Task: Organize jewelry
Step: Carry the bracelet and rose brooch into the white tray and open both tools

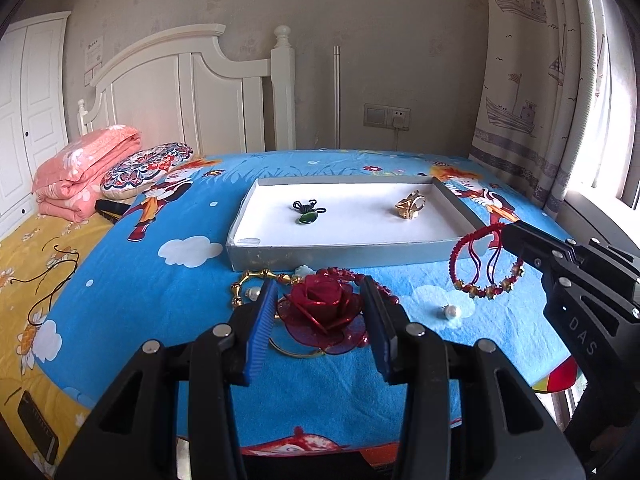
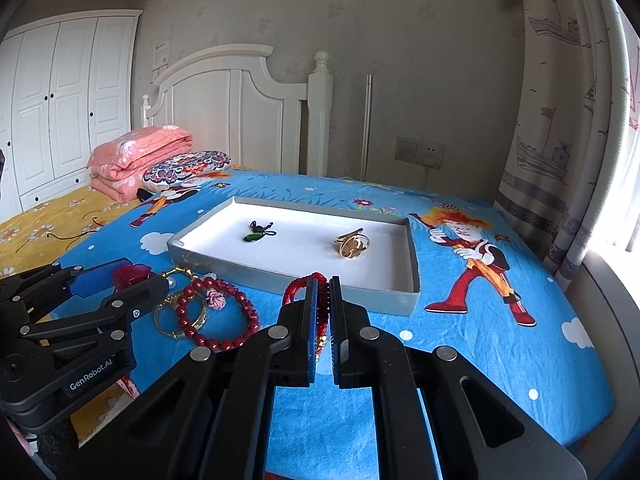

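A red rose ornament (image 1: 322,312) is pinched between the blue pads of the left gripper (image 1: 320,320), which is seen angled downward over the blue cartoon-print bed cover (image 1: 360,380). A red braided bracelet (image 1: 486,268) with gold beads is clamped in the right gripper (image 2: 323,320), its pads pressed together on the cord; in the left wrist view the bracelet is seen dangling from that gripper's tip at about 2 o'clock from the rose. The shallow white-lined tray (image 1: 240,240) is set on the bed at 12 o'clock from both grippers, and a green pendant on a black cord (image 1: 306,214) and a gold brooch (image 1: 408,205) are laid well apart inside it. A dark red bead bracelet (image 2: 224,316) and gold bangles (image 2: 176,316) are left on the cover at 9 o'clock from the right gripper, near the tray's front wall. A loose pearl earring (image 1: 452,312) is seen at 3 o'clock from the rose.
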Motion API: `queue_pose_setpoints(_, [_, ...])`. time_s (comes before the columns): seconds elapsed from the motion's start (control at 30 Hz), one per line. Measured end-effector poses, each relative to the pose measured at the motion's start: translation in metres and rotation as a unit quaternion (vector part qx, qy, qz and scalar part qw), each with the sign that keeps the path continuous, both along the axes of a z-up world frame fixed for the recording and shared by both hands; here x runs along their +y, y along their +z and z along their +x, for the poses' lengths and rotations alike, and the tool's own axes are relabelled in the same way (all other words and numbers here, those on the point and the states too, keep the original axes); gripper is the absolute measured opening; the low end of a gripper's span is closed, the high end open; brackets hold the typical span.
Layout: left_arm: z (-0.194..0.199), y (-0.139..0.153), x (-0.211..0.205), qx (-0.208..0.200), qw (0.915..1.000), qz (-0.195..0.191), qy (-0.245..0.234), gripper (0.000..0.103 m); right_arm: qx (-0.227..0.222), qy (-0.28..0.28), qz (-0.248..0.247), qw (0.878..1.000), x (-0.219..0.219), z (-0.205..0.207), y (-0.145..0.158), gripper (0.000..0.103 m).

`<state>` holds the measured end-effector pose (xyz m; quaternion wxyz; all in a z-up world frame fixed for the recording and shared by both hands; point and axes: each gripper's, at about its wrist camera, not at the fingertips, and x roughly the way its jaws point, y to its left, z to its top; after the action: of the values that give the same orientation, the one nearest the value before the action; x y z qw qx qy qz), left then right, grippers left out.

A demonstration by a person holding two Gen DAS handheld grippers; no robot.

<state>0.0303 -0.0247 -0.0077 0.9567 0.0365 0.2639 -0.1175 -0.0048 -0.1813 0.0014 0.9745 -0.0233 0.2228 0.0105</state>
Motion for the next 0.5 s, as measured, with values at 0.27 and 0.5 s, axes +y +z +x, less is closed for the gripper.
queue_pose_setpoints(0.27, [0.004,0.005,-0.003,-0.006,1.0,-0.001,0.003,0.042,-0.002,-0.001,0.005,1.0,-0.004,0.006,0.003,0.006])
queue_pose_setpoints(0.5, [0.034,0.012,-0.014,-0.008,0.9999,0.008,-0.001,0.042,-0.006,-0.008,0.003,1.0,-0.008,0.029,0.01,0.006])
